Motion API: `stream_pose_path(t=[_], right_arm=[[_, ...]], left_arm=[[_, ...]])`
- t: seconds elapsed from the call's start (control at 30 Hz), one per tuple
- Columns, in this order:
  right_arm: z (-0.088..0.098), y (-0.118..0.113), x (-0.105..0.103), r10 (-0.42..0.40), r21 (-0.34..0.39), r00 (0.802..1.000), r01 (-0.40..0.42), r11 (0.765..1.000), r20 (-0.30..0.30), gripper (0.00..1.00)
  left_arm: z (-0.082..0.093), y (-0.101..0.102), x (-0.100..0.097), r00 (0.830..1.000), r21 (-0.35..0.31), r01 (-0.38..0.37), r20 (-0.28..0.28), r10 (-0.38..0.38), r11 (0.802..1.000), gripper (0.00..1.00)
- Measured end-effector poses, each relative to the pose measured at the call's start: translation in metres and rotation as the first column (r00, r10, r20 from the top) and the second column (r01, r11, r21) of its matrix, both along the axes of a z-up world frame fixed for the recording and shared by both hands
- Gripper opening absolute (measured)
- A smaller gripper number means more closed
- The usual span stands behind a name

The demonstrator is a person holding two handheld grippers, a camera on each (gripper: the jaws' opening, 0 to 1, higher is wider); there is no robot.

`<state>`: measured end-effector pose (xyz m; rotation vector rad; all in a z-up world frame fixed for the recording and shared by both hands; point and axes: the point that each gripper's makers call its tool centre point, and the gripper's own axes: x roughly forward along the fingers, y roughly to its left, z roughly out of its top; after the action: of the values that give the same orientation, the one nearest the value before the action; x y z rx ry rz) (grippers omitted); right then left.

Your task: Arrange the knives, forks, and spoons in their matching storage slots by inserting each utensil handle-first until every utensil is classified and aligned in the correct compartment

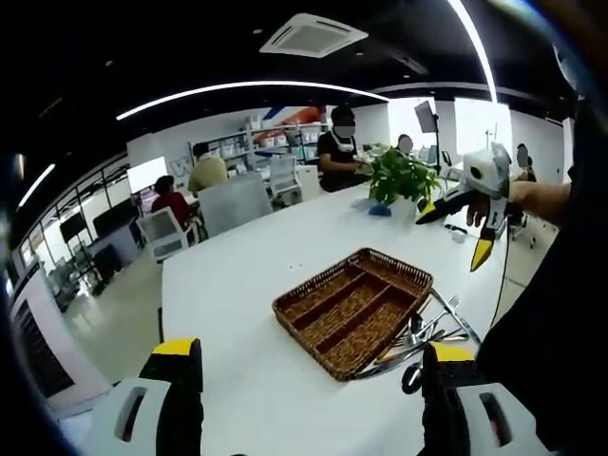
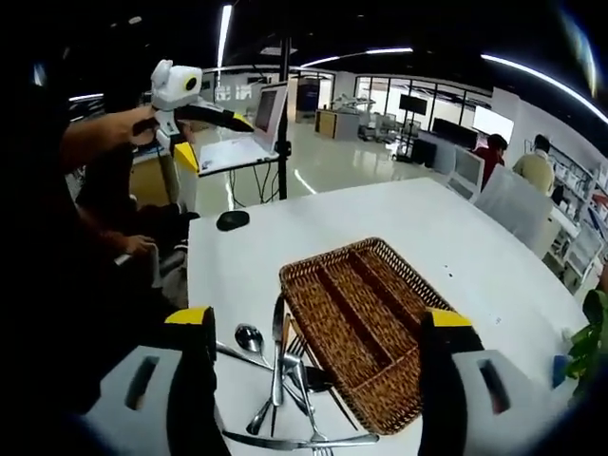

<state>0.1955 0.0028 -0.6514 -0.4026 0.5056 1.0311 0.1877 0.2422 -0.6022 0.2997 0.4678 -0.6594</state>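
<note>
In the right gripper view, the right gripper [image 2: 318, 337] is seen nearest, its black, yellow-tipped fingers [image 2: 195, 328] spread wide apart and holding nothing. Between and just beyond them, a loose heap of silver metal knives, forks and spoons [image 2: 280, 380] is laid on the white counter [image 2: 446, 223], crossing one another at mixed angles; one knife is pointed away from the camera along the basket's near edge, and a spoon bowl is seen to its left. The heap is touching the near long side of the brown woven wicker tray [image 2: 366, 323], whose three long compartments are run diagonally across the counter, up-left to down-right in this view. A small black oval object [image 2: 232, 219] is set well apart near the counter's far edge.

In the left gripper view, the left gripper [image 1: 309, 366] is likewise held open and empty above the counter, the tray lying beyond its fingers with the cutlery against its right side. The right gripper is seen raised at the right, near a green potted plant [image 1: 399, 176]. No legible writing can be made out.
</note>
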Motion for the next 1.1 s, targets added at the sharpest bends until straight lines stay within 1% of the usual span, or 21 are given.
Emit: stream_pose_path(t=[0.23,0.43,0.53,0.67,0.77,1.0,1.1], right_arm=[[-0.008,0.008,0.000,0.021,-0.003,1.000,-0.021,1.000,0.000,0.84],[-0.022,0.012,-0.003,0.037,-0.036,0.999,-0.037,0.999,-0.008,0.81],[-0.029,0.012,-0.007,0.041,-0.040,0.999,-0.042,0.998,-0.023,0.77],[-0.041,0.019,-0.015,0.061,-0.039,0.997,-0.063,0.997,-0.042,0.71],[-0.049,0.022,-0.018,0.071,-0.048,0.996,-0.073,0.996,-0.050,0.70],[-0.063,0.027,-0.023,0.089,-0.052,0.994,-0.093,0.994,-0.070,0.61],[-0.073,0.032,-0.025,0.108,-0.069,0.991,-0.113,0.991,-0.073,0.56]], left_arm=[[-0.001,0.004,0.001,1.000,0.001,-0.007,-0.004,0.007,1.000,1.00],[-0.001,0.004,0.000,1.000,-0.004,-0.012,-0.004,0.012,1.000,1.00],[-0.001,0.002,-0.001,1.000,-0.005,-0.014,-0.007,0.014,1.000,1.00],[-0.003,0.004,-0.002,1.000,-0.005,-0.018,-0.010,0.018,1.000,1.00],[-0.002,0.005,-0.003,1.000,-0.008,-0.023,-0.010,0.023,1.000,1.00],[-0.004,0.009,-0.005,0.999,-0.009,-0.031,-0.012,0.031,0.999,1.00],[-0.004,0.011,-0.006,0.999,-0.012,-0.036,-0.013,0.036,0.999,1.00]])
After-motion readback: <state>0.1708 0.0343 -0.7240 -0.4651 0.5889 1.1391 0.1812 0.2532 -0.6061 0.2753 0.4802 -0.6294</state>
